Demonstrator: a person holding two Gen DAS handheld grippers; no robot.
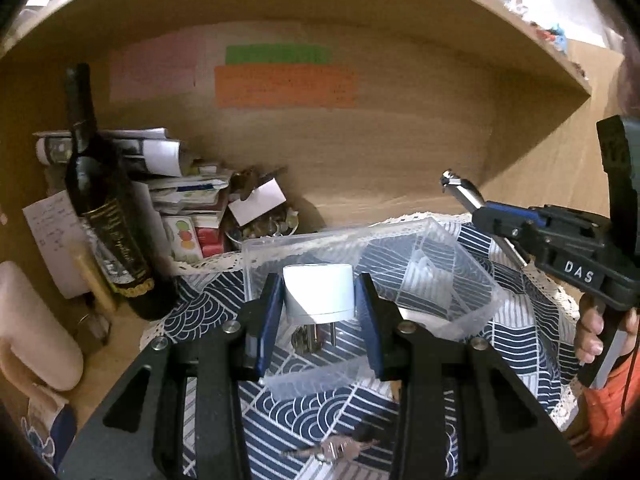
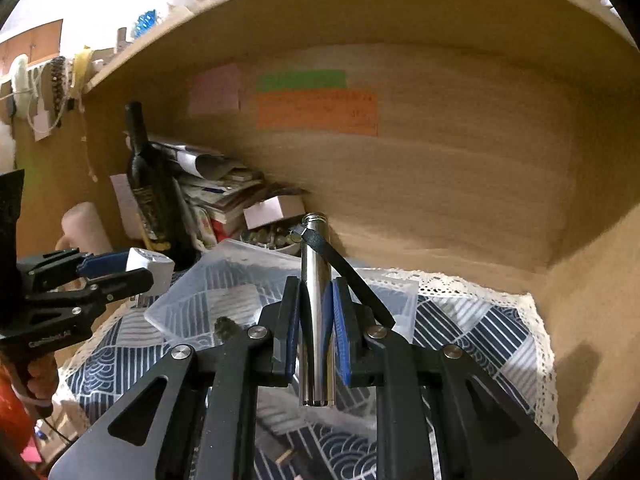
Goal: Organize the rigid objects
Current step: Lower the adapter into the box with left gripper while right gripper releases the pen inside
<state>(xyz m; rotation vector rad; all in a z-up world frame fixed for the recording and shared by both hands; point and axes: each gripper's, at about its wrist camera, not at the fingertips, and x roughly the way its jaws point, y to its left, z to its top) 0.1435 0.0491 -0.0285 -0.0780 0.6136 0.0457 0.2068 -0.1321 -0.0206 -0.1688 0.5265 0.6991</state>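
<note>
Left black two-finger gripper with blue pads clamped on white boxy plug adapter, metal prongs pointing down toward camera, held just above near end of clear plastic divided organiser box; seen from right wrist view as same gripper at far left, white adapter at its tips, over left edge of clear box. Right black two-finger gripper with blue pads closed around shiny silver metal cylinder with black strap, cylinder upright along fingers, strap trailing down to right; from left wrist view same gripper reached in from right, silver cylinder poking past its tips, above far right side of box

Largest first: wooden shelf alcove wall behind everything, bearing orange paper note, green note above it, pale pink note to left. Navy-and-white wave-patterned cloth with lace edging spread beneath box. Dark glass wine bottle with gold label stood left of cloth, leaning in fisheye. Stack of papers and booklets behind bottle. Small bunch of keys lay on cloth near camera
</note>
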